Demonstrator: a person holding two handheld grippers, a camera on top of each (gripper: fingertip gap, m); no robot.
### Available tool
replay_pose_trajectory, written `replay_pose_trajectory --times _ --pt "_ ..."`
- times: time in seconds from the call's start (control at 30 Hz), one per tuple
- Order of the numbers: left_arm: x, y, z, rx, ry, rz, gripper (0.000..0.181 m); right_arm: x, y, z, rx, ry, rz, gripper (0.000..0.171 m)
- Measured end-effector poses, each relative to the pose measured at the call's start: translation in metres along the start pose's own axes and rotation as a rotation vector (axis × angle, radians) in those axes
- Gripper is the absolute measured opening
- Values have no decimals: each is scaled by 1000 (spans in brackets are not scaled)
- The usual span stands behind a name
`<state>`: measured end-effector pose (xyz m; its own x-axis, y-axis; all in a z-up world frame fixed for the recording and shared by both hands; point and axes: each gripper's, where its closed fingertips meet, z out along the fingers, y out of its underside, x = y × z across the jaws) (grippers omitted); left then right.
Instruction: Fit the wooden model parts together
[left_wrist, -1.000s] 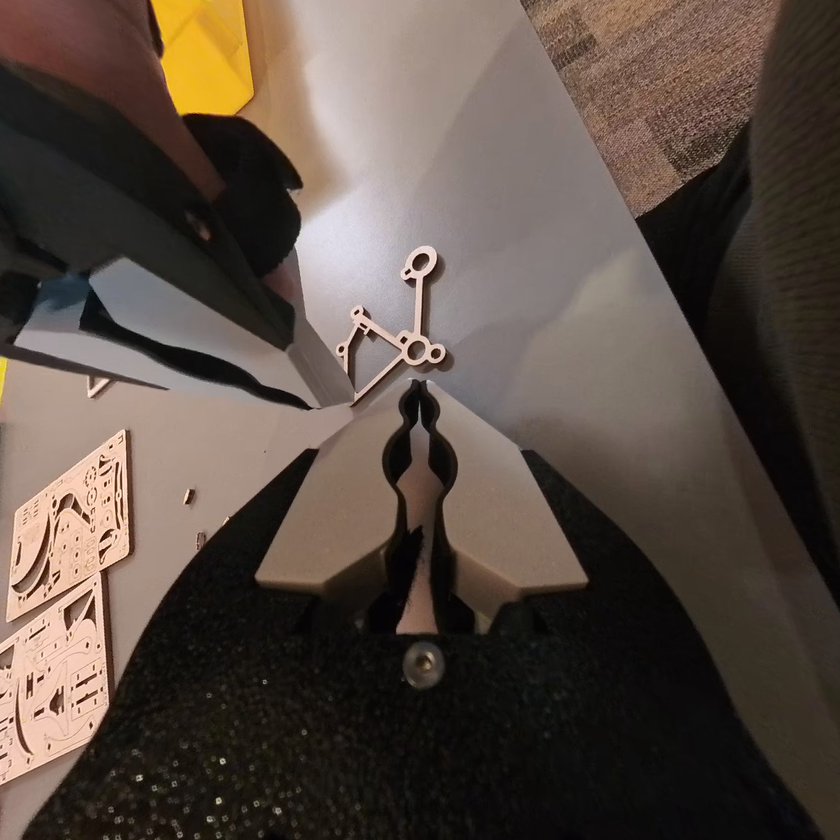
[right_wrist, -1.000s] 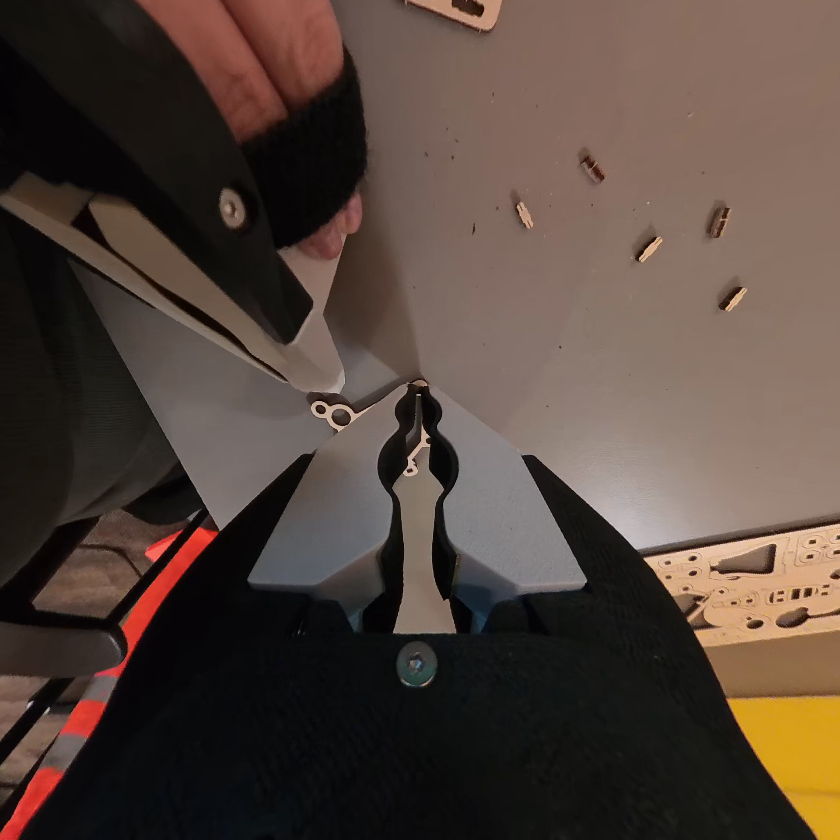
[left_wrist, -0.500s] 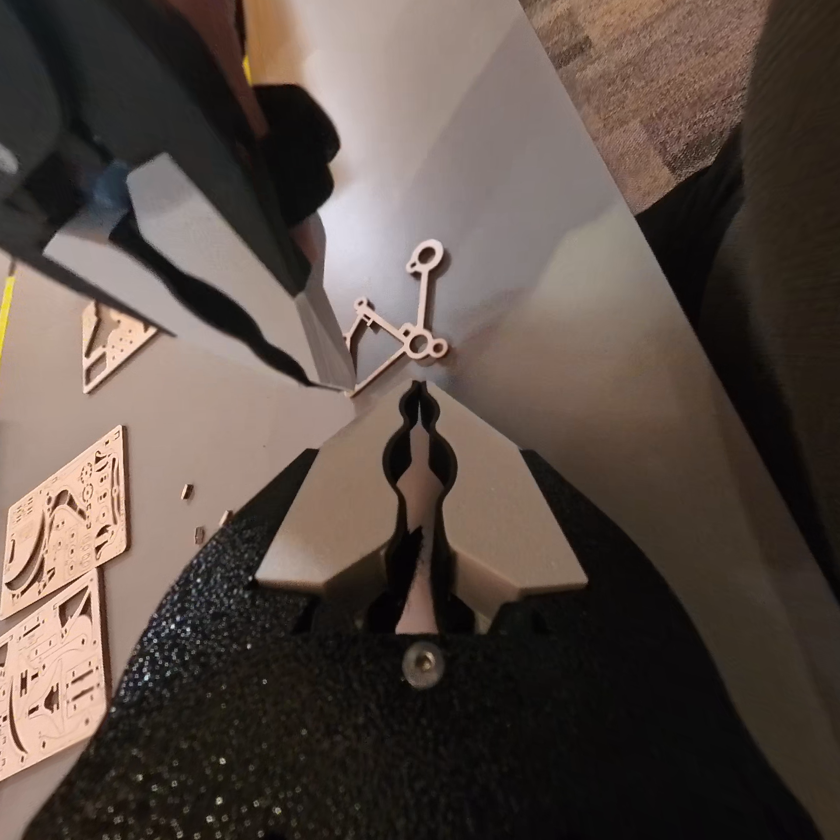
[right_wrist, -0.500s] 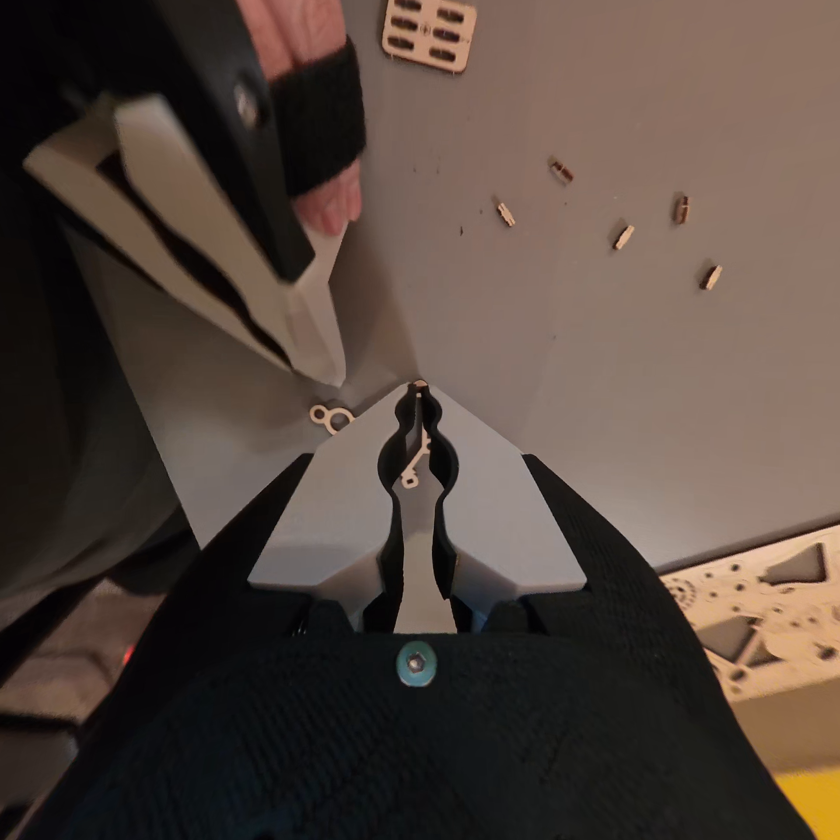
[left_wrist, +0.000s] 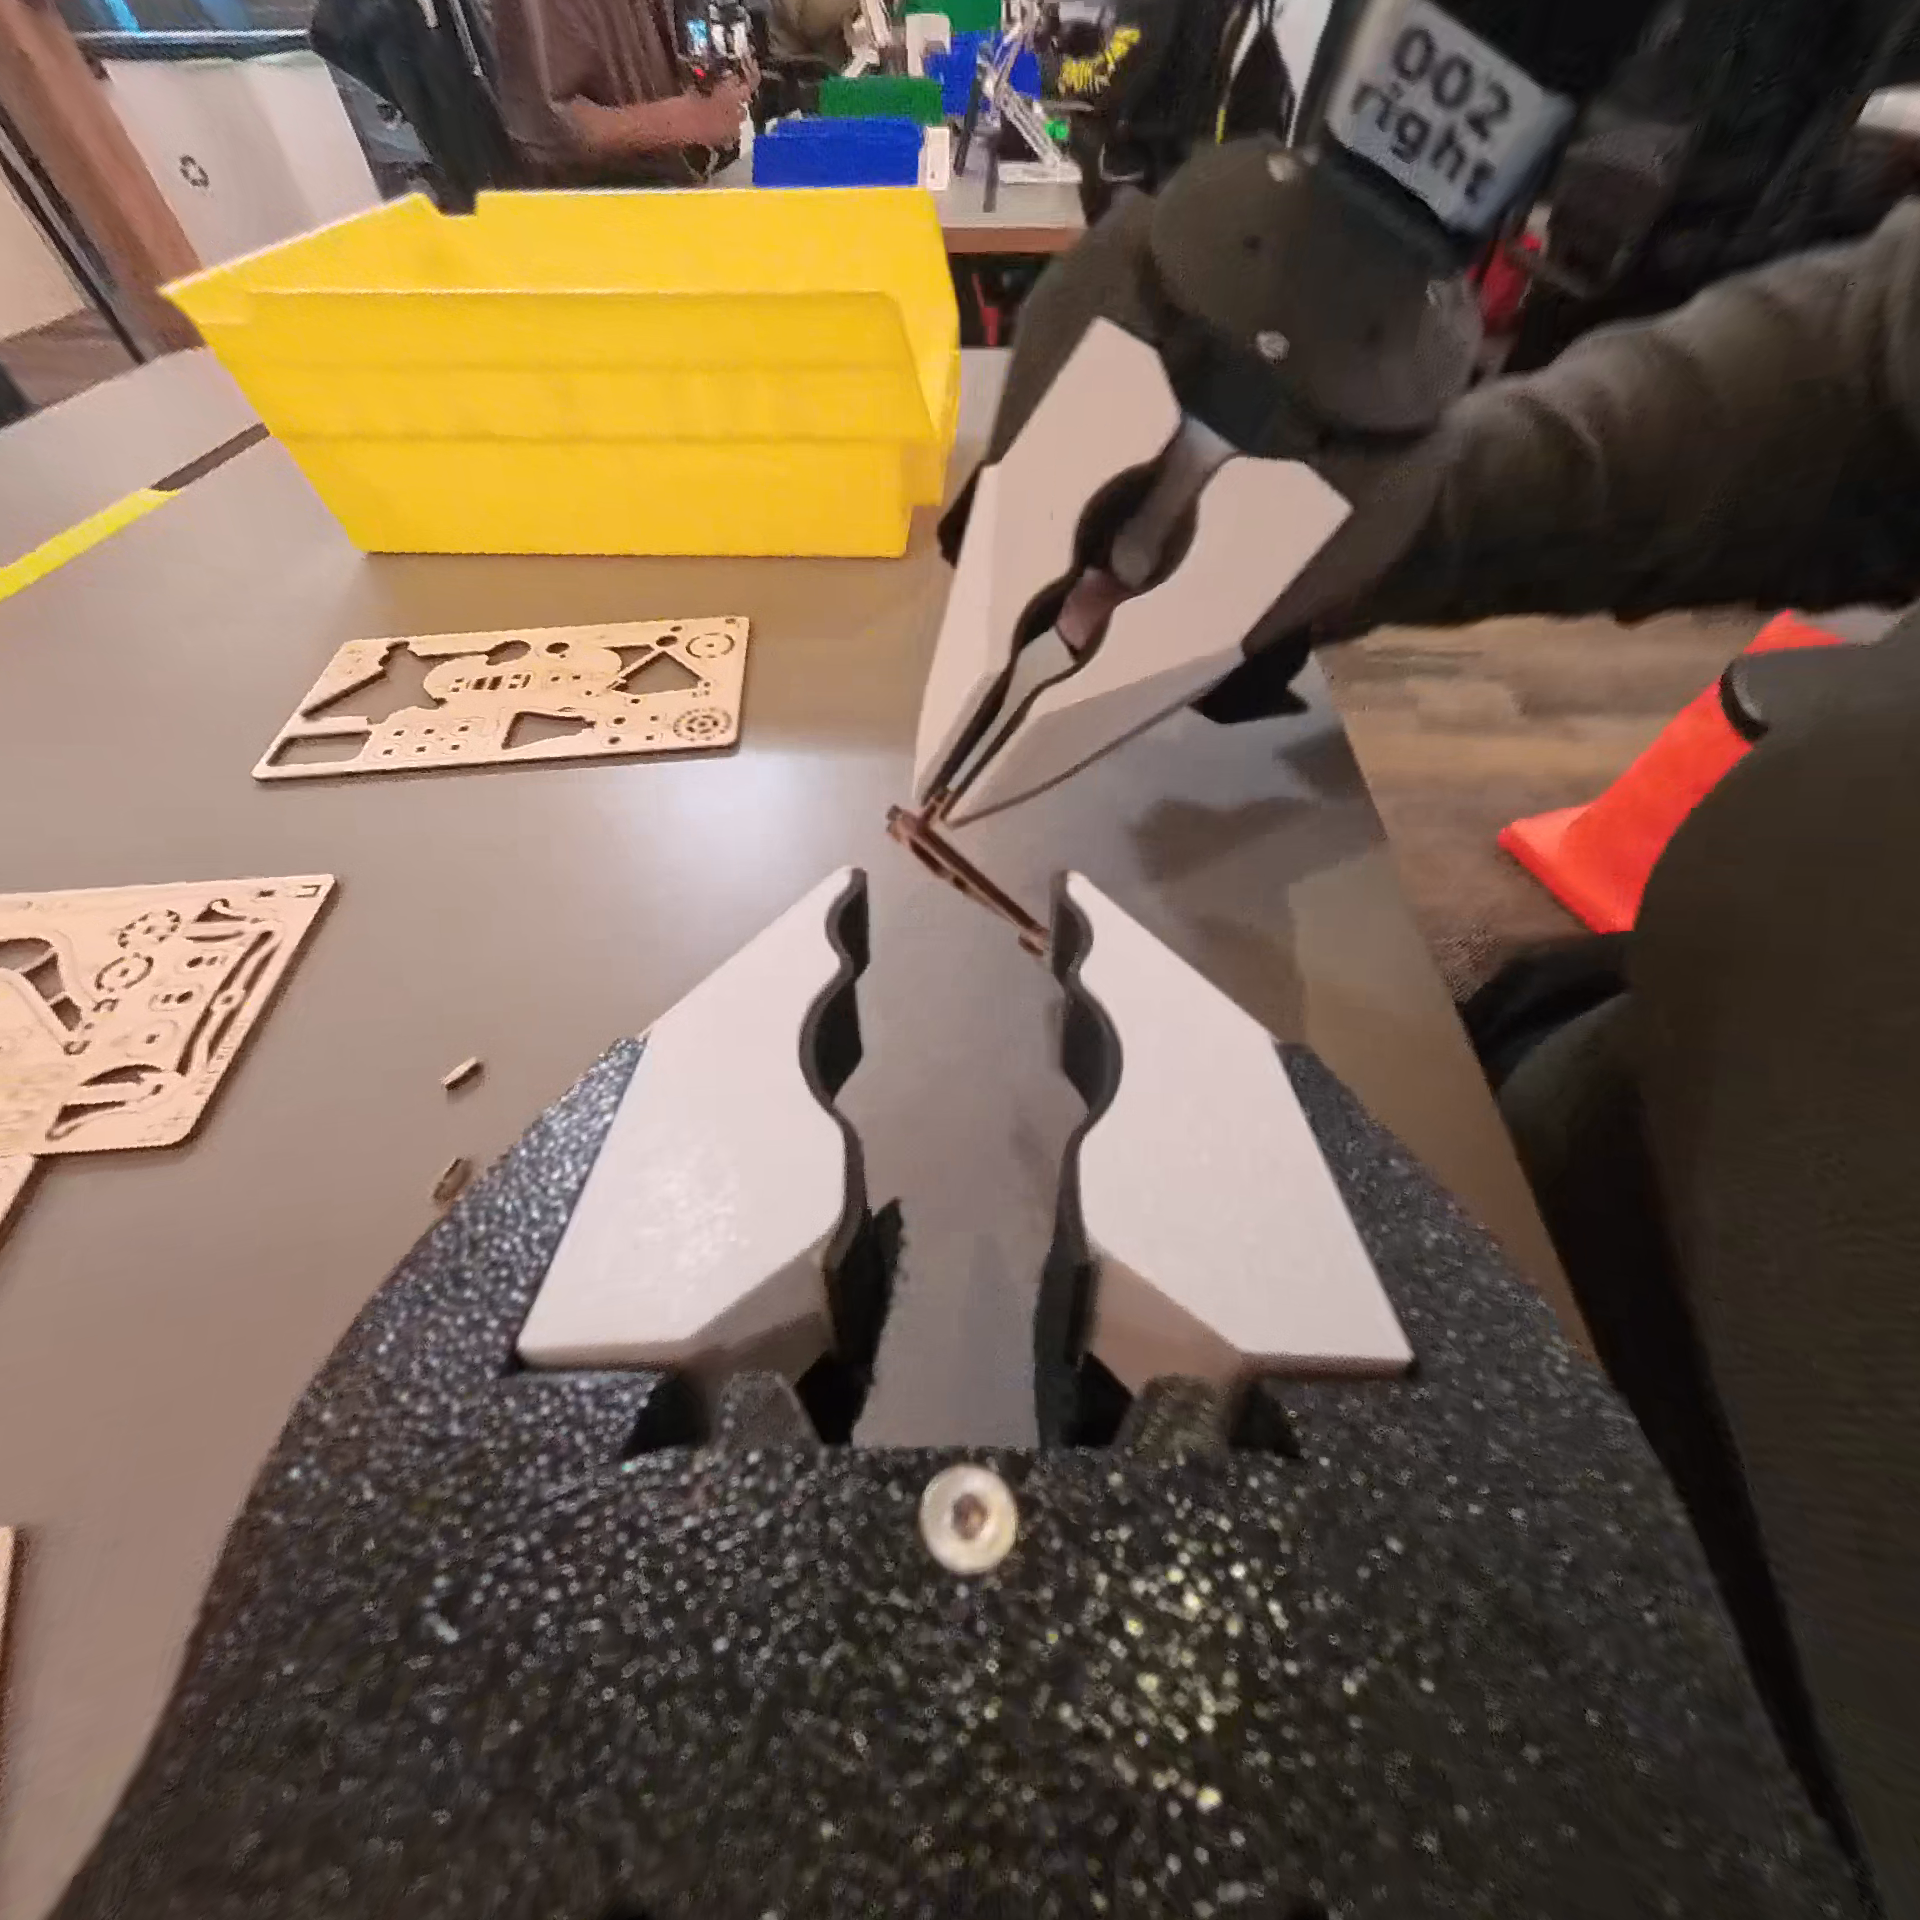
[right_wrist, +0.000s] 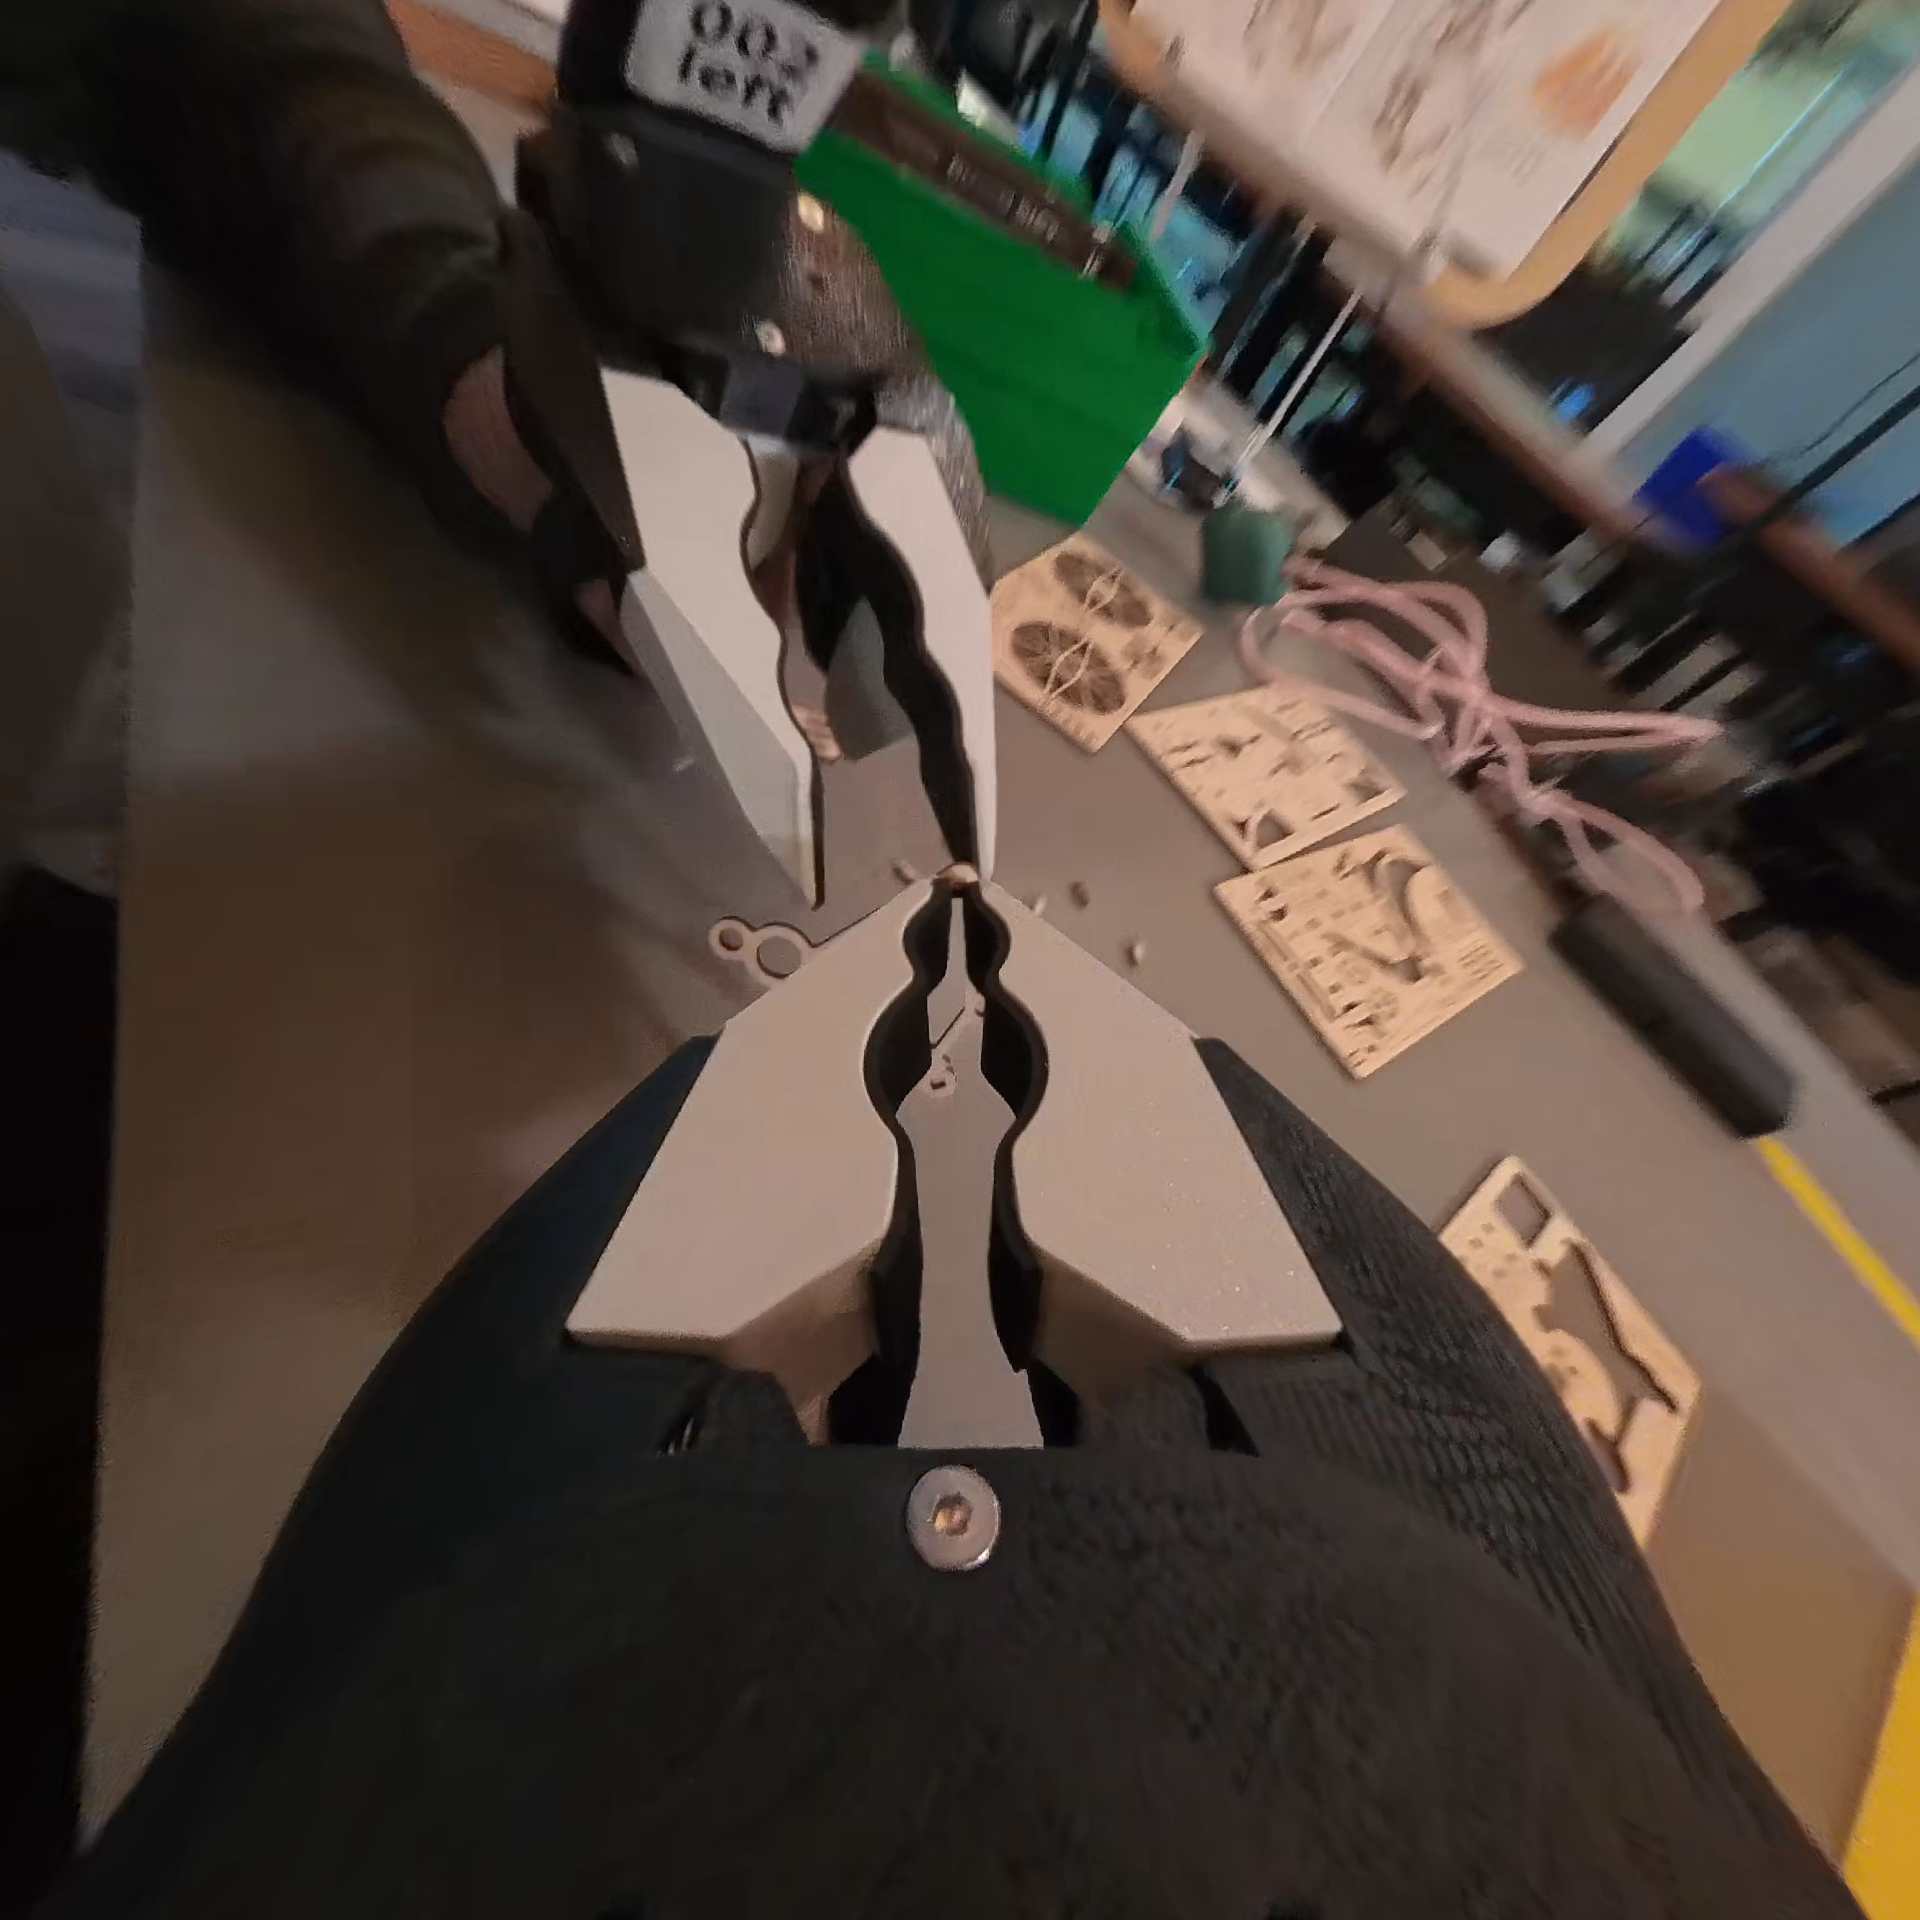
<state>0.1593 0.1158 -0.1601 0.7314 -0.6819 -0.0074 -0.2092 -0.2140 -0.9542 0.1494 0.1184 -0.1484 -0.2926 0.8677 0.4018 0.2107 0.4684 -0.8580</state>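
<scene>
Now mid-handover: left gripper (left_wrist: 961, 914) spread wide, empty, low over dark table (left_wrist: 582, 883). Just beyond, flat wooden truss part (left_wrist: 961, 878) hangs off table, one end near left gripper's right finger (left_wrist: 1164, 1101). Pinched at far end by right gripper (left_wrist: 940, 808), jaws closed on it. Next, judged: close left on free end, keep part level. Farther off: wooden parts sheet (left_wrist: 509, 696), yellow bin (left_wrist: 582, 395).

yellow bin (left_wrist: 582, 416), pale wooden sheets (left_wrist: 509, 698), grey table (left_wrist: 520, 914)
</scene>
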Motion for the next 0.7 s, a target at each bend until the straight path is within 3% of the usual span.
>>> replay_pose_trajectory --times 0.37,0.7 --pt "-5 -14 6 64 -91 29 7 12 -19 -6 155 210 -183 1" --pt "-18 -13 9 35 -161 68 1 16 -17 -4 152 268 -231 1"
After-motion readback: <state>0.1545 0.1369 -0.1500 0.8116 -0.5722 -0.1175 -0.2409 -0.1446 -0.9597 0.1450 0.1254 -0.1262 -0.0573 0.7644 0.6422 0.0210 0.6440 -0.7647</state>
